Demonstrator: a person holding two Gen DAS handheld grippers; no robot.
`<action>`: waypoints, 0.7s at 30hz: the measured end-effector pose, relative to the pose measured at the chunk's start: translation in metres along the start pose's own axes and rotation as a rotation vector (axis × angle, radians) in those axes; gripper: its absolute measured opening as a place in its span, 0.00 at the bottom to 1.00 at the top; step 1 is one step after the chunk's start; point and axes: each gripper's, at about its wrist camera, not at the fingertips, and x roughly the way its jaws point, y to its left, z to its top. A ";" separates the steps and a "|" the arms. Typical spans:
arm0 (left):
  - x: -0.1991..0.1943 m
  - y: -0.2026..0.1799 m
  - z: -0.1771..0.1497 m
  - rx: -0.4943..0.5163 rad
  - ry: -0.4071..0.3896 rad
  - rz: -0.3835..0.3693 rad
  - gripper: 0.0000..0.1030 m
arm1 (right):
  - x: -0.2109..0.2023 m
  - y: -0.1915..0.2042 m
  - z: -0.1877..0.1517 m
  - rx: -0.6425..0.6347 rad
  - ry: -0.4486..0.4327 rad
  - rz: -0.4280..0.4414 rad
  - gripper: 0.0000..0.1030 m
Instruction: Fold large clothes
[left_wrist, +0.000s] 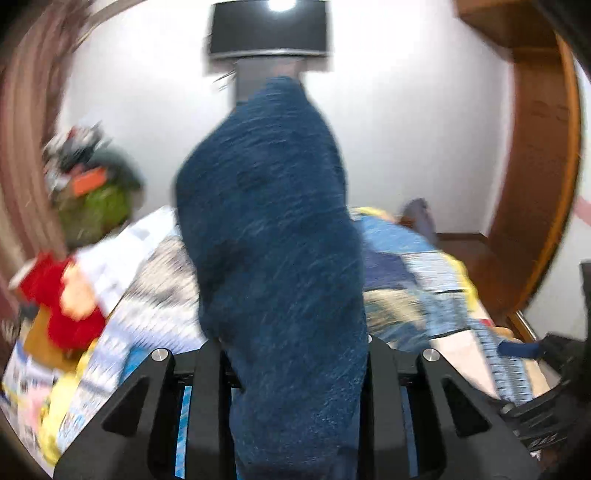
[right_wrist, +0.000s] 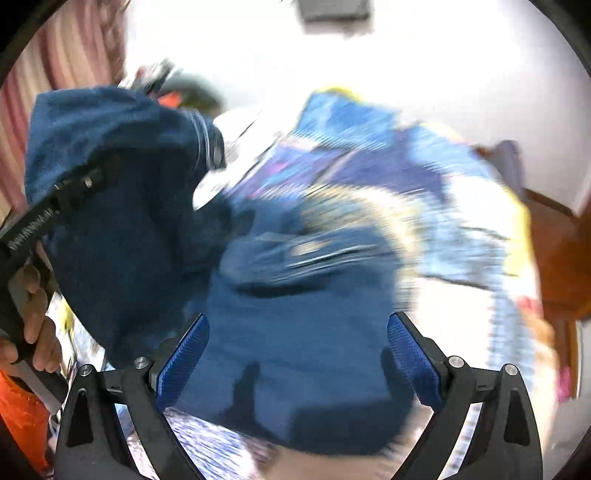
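A large dark blue garment (left_wrist: 273, 221) hangs up in front of the left wrist camera. My left gripper (left_wrist: 295, 354) is shut on it; the cloth covers the fingertips. In the right wrist view the same blue garment (right_wrist: 295, 325) lies partly on the bed and rises to the left, where the left gripper (right_wrist: 55, 206) holds it up. My right gripper (right_wrist: 297, 354) is open, its blue pads (right_wrist: 184, 354) apart just above the garment's lower part, holding nothing. Both views are motion-blurred.
A bed with a patterned blue, white and yellow cover (left_wrist: 424, 288) lies below. A red and orange cloth (left_wrist: 66, 295) and a pile of things (left_wrist: 92, 177) sit at the left. A wooden door frame (left_wrist: 535, 166) stands at the right. A dark lamp (left_wrist: 269, 29) hangs on the wall.
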 end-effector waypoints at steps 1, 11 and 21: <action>0.001 -0.021 0.002 0.038 -0.005 -0.022 0.25 | -0.013 -0.015 -0.002 0.028 -0.017 -0.018 0.94; 0.042 -0.131 -0.104 0.363 0.350 -0.171 0.26 | -0.075 -0.114 -0.048 0.242 0.027 -0.086 0.94; -0.008 -0.110 -0.100 0.389 0.453 -0.340 0.61 | -0.073 -0.075 -0.043 0.203 0.033 0.036 0.94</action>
